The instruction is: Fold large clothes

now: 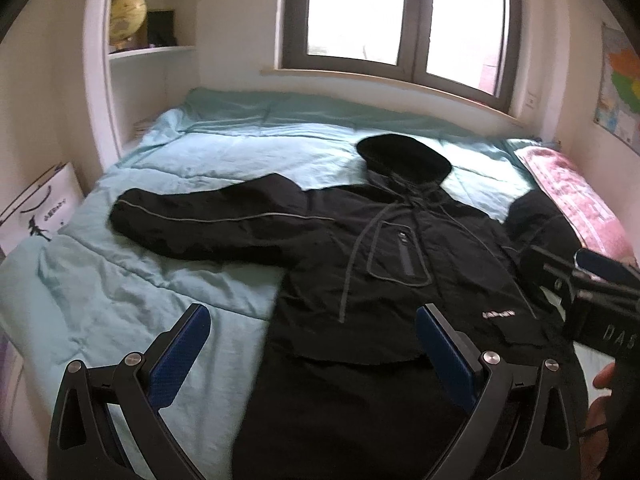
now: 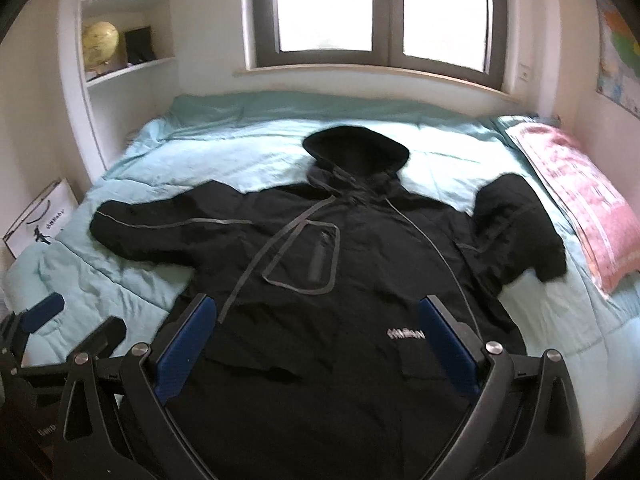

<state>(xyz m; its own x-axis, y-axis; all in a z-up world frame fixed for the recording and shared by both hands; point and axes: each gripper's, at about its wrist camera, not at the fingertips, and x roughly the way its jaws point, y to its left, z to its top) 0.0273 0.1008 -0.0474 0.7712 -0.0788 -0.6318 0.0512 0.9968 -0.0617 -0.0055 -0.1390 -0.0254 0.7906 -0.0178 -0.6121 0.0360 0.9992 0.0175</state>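
Black hooded jacket (image 2: 328,280) spread flat, front up, on the mint-green duvet (image 2: 224,152), hood toward the window (image 2: 384,12). Left gripper (image 1: 312,328) and right gripper (image 2: 316,320) above its hem, fingers wide apart, holding nothing.

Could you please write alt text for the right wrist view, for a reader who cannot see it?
A black hooded jacket lies spread face up on a light blue quilt, sleeves out to both sides, hood toward the window. The open right gripper hovers above its lower front; the left gripper shows at the lower left edge, and a pink pillow lies on the right.
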